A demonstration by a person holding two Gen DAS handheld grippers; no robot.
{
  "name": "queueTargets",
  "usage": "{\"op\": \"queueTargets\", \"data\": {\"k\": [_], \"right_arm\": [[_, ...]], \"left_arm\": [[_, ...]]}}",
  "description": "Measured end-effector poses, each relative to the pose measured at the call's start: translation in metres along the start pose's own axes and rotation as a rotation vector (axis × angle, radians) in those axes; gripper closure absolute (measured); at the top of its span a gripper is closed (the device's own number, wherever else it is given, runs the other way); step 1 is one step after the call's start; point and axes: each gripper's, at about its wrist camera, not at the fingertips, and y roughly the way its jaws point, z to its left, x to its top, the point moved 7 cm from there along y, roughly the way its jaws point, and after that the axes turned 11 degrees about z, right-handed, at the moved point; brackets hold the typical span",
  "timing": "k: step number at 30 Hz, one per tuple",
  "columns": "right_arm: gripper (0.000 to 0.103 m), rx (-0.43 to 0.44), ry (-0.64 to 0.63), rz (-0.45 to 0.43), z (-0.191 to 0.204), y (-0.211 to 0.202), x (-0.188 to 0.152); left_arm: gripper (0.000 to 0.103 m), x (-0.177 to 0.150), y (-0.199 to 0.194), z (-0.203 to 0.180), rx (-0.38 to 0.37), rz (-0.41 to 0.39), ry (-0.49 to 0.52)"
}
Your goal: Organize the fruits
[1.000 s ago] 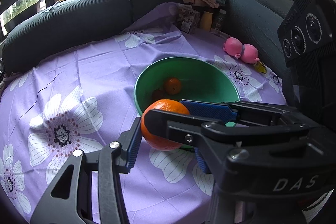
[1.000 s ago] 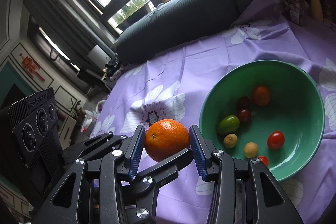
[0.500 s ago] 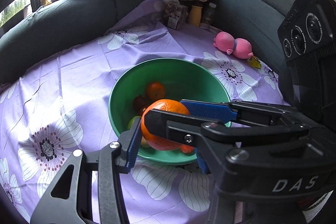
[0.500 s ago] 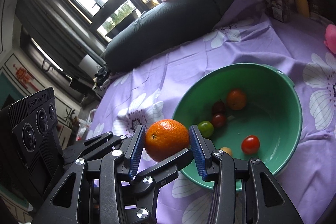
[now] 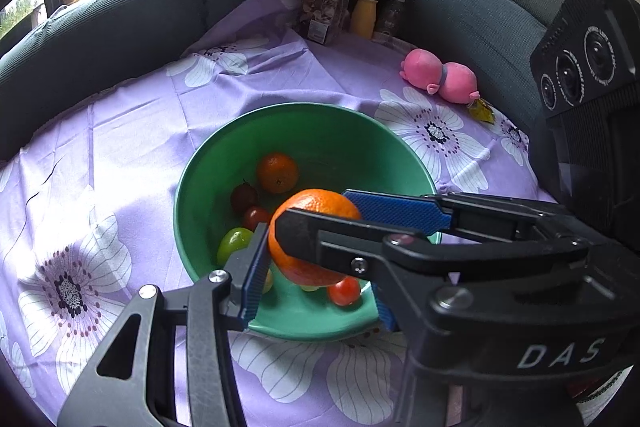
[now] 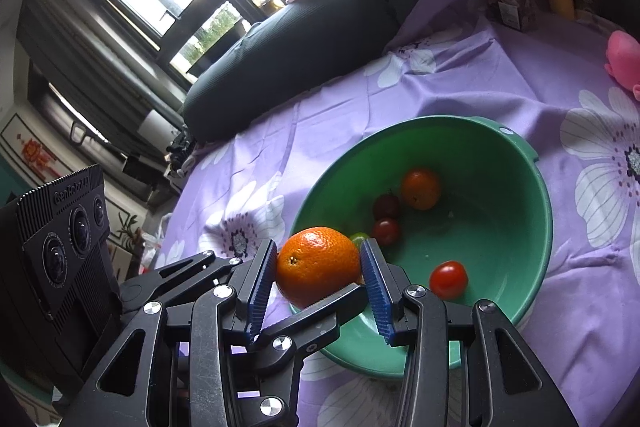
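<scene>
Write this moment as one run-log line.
left gripper: shut on orange | right gripper: shut on orange | orange: over green bowl near rim | release: not yet

Both hand-held grippers are angled downward, the left hand-held gripper (image 5: 312, 239) and right hand-held gripper (image 6: 319, 263) crossed, jaws clamped on one orange (image 6: 318, 263).

You are looking at two oranges (image 5: 312, 211) (image 5: 277, 173), one bowl (image 5: 320, 123), two red tomatoes (image 5: 343, 291) (image 5: 256, 217), one dark red fruit (image 5: 243, 198), one green fruit (image 5: 234, 245), one pink toy (image 5: 440, 77) and one yellow bottle (image 5: 364, 17).
</scene>
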Motion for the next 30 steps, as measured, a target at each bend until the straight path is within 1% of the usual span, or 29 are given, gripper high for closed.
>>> {"op": "queueTargets", "data": {"k": [13,30], "right_arm": [[0.057,-0.008,0.032,0.029,-0.017,0.012,0.004],[0.057,-0.03,0.048,0.063,-0.029,0.02,0.006]], "left_arm": [[0.057,0.005,0.021,0.002,-0.022,0.043,-0.014],[0.057,0.008,0.036,0.005,-0.051,0.075,-0.031]]}}
